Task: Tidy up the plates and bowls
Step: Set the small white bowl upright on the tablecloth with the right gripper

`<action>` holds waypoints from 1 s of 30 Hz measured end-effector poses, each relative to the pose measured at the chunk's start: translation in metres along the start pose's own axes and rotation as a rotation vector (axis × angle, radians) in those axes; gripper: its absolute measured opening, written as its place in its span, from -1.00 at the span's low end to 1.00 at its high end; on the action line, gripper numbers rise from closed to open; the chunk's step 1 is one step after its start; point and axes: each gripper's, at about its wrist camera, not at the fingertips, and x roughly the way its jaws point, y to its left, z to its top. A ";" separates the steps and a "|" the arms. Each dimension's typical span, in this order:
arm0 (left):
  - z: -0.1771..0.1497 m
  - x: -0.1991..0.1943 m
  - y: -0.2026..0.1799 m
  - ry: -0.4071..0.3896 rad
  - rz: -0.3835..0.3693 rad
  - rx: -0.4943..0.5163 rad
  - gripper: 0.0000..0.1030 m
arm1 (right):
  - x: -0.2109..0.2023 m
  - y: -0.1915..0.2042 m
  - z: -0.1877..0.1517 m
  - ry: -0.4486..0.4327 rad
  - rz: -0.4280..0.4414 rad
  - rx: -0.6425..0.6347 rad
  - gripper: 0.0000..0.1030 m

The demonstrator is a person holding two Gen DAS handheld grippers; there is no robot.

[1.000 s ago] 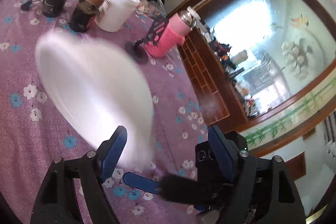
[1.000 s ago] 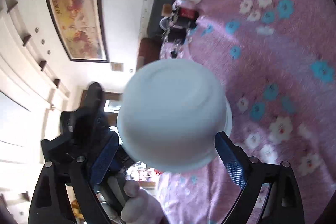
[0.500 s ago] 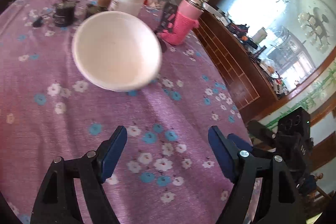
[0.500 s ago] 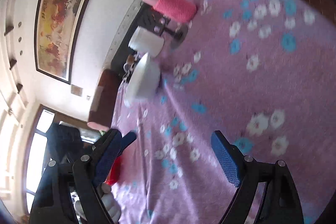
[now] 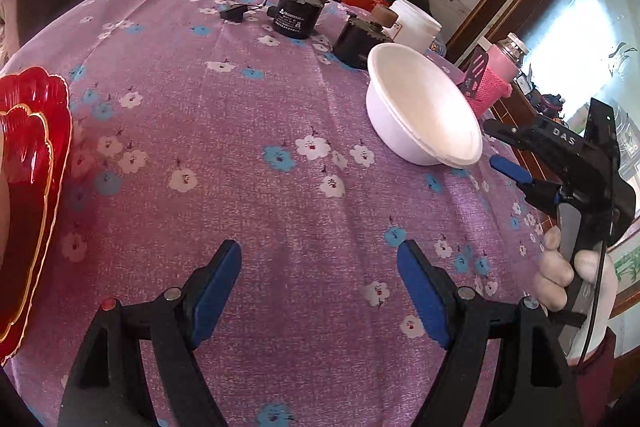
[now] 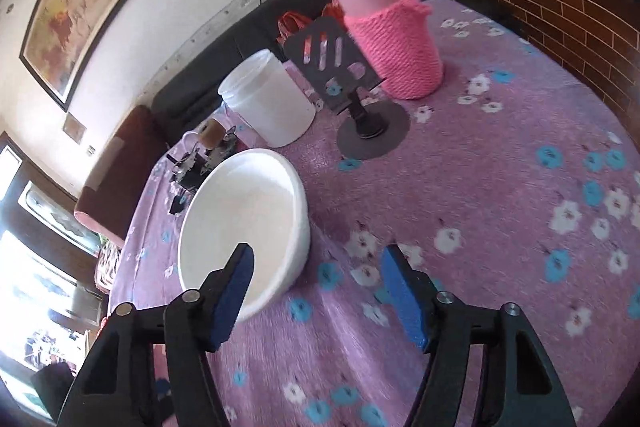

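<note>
A white bowl (image 5: 424, 107) stands upright on the purple flowered tablecloth (image 5: 248, 211), at the right in the left wrist view. Two stacked red plates with gold rims (image 5: 28, 167) lie at the left edge. My left gripper (image 5: 318, 255) is open over bare cloth, well short of the bowl. My right gripper (image 6: 318, 259) hangs just behind the bowl (image 6: 244, 227). Its jaws are closing, its left finger overlaps the bowl's inside in that view, and no pad presses on anything. The left wrist view shows the right gripper (image 5: 500, 147) apart from the rim, in a gloved hand (image 5: 560, 267).
Behind the bowl stand a pink knit-sleeved bottle (image 6: 388, 47), a white jar (image 6: 268, 103), a black phone stand (image 6: 352, 87) and two dark cylinders with wires (image 5: 296, 13). A dark sofa runs along the far wall. A wooden cabinet stands to the right.
The bowl, a second ago bottom-up between my right jaws, now stands upright on the cloth. My right jaws have narrowed. The left view has swung left, bringing the red plates in.
</note>
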 end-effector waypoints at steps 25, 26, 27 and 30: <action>-0.009 -0.029 0.008 -0.022 -0.068 -0.051 0.54 | -0.054 -0.014 -0.141 0.510 0.351 -0.091 -0.71; -0.010 -0.029 0.006 -0.024 -0.067 -0.045 0.54 | -0.059 -0.014 -0.149 0.530 0.358 -0.113 -0.71; -0.010 -0.030 0.003 -0.024 -0.065 -0.038 0.54 | -0.069 -0.015 -0.156 0.519 0.350 -0.137 -0.71; -0.014 -0.029 -0.008 -0.016 -0.060 -0.015 0.54 | -0.105 -0.020 -0.150 0.376 0.284 -0.196 -0.63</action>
